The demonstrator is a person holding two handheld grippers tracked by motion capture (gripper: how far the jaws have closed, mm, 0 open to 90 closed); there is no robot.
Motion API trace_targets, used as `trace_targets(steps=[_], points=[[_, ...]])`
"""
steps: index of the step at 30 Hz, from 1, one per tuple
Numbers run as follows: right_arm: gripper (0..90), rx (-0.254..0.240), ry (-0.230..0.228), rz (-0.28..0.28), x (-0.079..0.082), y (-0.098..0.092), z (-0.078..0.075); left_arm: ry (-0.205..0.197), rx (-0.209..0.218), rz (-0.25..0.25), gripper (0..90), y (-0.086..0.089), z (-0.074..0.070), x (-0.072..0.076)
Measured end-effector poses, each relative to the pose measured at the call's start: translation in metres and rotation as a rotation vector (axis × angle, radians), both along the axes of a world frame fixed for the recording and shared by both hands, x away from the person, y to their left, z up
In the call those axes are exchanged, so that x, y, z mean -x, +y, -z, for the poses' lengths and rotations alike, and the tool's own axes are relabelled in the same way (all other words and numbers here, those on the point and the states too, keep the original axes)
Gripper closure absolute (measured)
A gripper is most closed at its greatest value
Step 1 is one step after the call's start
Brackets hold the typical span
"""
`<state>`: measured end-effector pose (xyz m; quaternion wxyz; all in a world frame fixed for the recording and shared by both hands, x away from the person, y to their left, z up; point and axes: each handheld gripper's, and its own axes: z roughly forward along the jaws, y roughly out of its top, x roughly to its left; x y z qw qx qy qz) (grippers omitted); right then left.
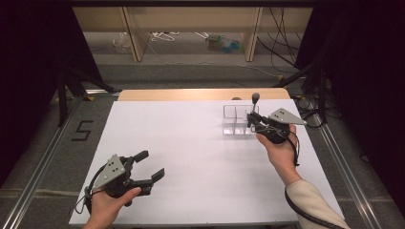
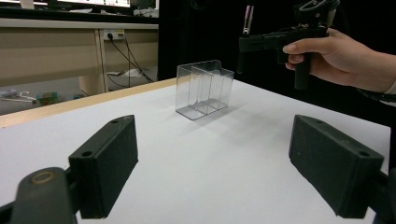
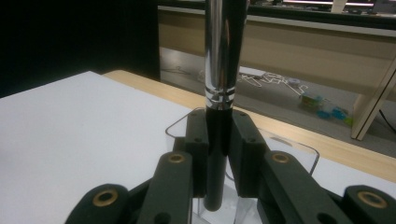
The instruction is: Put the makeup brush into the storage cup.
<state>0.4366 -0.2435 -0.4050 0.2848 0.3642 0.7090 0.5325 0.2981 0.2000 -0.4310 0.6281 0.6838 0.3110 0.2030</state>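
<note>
Two grippers: one at lower left, one at right of centre in the high view.
Left gripper (image 1: pixel 153 165): jaws wide, nothing between them, low over the white table (image 1: pixel 191 157).
Right gripper (image 1: pixel 251 120): jaws clamped on the makeup brush (image 1: pixel 254 106).
Makeup brush: upright, bristles up, handle over the clear organizer (image 1: pixel 237 120).
Clear organizer: on the table, upper right of centre, divided into compartments.

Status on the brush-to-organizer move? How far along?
Done: the right gripper is shut on the makeup brush, held upright. In hand: it's poised over the clear divided organizer. Left: lower and release. The left gripper is open, idle.
</note>
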Motion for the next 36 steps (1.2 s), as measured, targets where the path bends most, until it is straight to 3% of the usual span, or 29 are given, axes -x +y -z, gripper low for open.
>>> trace_targets(steps=[3, 4, 13, 16, 26, 29, 36], points=[[79.4, 0.008, -0.020, 0.010, -0.002, -0.001, 0.000, 0.000, 0.000, 0.000, 15.2, 0.000, 0.000, 0.000], [79.5, 0.004, -0.004, 0.010, -0.001, 0.000, 0.000, 0.000, 0.000, 0.000, 15.2, 0.000, 0.000, 0.000], [79.5, -0.003, -0.020, 0.020, -0.005, 0.000, 0.000, 0.002, 0.002, -0.002, 15.2, 0.000, 0.000, 0.000], [79.5, -0.013, -0.006, 0.016, -0.006, 0.000, 0.000, 0.002, 0.003, -0.003, 15.2, 0.000, 0.000, 0.000], [79.5, 0.002, -0.015, 0.025, -0.010, -0.002, 0.000, 0.003, 0.004, -0.003, 15.2, 0.000, 0.000, 0.000], [79.5, 0.004, 0.002, 0.025, -0.010, -0.002, -0.001, 0.003, 0.004, -0.003, 15.2, 0.000, 0.000, 0.000], [79.5, 0.001, -0.020, 0.038, -0.013, -0.002, -0.001, 0.004, 0.004, -0.003, 15.2, 0.000, 0.000, 0.000]])
